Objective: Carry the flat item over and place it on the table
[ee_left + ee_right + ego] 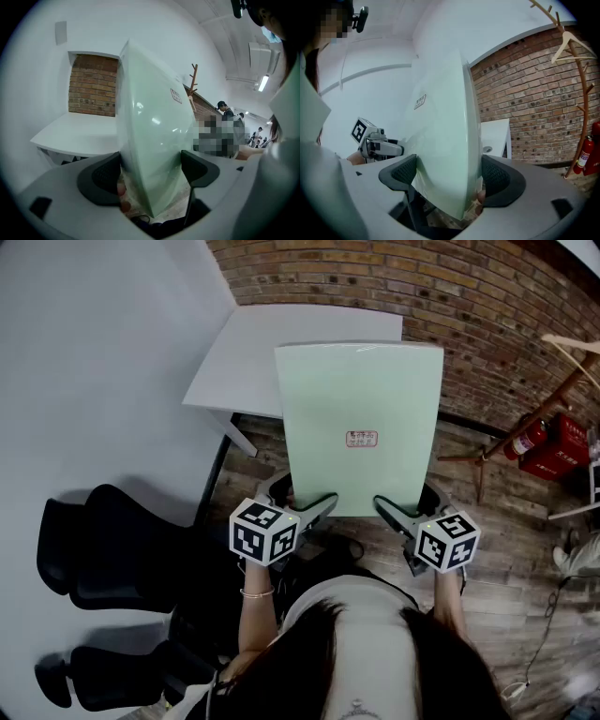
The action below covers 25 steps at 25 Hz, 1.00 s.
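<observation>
Between the two grippers, held up off the floor, was the flat item [359, 409], a pale green, glossy-wrapped pack. It was carried by its near short edge. Its long axis ran straight away from the person, so its far edge reached over the near rim of the white table [246, 362] in the head view. Whether it was already above the tabletop or only in line with it, I could not tell.

The left gripper [317, 506] pinched the near left corner and the right gripper [391, 509] the near right corner. In both gripper views the jaws stood wide, with a pad pressed on each face of the pack, so both were clamped on it. Neither hand was nearer the table than the other, as both sat level at the near edge. I judged that setting it down would call for both to go forward together and then lower.

A small white label with a red border [362, 438] sat near the middle of the upper face, but its print was too small to read. Each gripper's cube [263, 532] bore black-and-white square markers.

Farther out, the brick wall [403, 282] stood behind the table. A red fire extinguisher [528, 439] leaned by it at the right, and its lettering was not legible.
</observation>
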### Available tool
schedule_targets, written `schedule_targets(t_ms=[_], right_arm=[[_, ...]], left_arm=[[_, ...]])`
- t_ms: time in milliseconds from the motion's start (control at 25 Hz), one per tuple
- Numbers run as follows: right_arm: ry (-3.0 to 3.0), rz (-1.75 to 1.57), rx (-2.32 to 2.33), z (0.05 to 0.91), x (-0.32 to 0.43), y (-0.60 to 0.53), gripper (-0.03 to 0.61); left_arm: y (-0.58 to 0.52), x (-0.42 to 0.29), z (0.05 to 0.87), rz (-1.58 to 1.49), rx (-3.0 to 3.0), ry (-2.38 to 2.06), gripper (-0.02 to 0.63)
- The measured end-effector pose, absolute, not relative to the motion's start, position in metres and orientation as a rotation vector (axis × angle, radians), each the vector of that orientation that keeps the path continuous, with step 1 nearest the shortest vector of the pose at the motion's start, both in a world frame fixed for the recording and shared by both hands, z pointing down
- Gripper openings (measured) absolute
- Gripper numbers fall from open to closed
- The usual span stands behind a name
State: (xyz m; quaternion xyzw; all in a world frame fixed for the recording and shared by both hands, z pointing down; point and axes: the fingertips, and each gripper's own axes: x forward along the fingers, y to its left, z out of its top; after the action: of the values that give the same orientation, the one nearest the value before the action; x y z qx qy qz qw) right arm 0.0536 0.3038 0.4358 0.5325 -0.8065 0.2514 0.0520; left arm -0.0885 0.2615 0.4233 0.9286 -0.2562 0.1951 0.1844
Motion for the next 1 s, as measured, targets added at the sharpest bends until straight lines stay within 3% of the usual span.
schedule_targets(t_ms=[1000], right_arm=[[-2.439, 0.782, 1.659, 0.438, 0.031, 0.233, 0.414]], left_arm=[[0.187, -0.111, 0.427, 0.510, 2.606, -0.675, 0.400]])
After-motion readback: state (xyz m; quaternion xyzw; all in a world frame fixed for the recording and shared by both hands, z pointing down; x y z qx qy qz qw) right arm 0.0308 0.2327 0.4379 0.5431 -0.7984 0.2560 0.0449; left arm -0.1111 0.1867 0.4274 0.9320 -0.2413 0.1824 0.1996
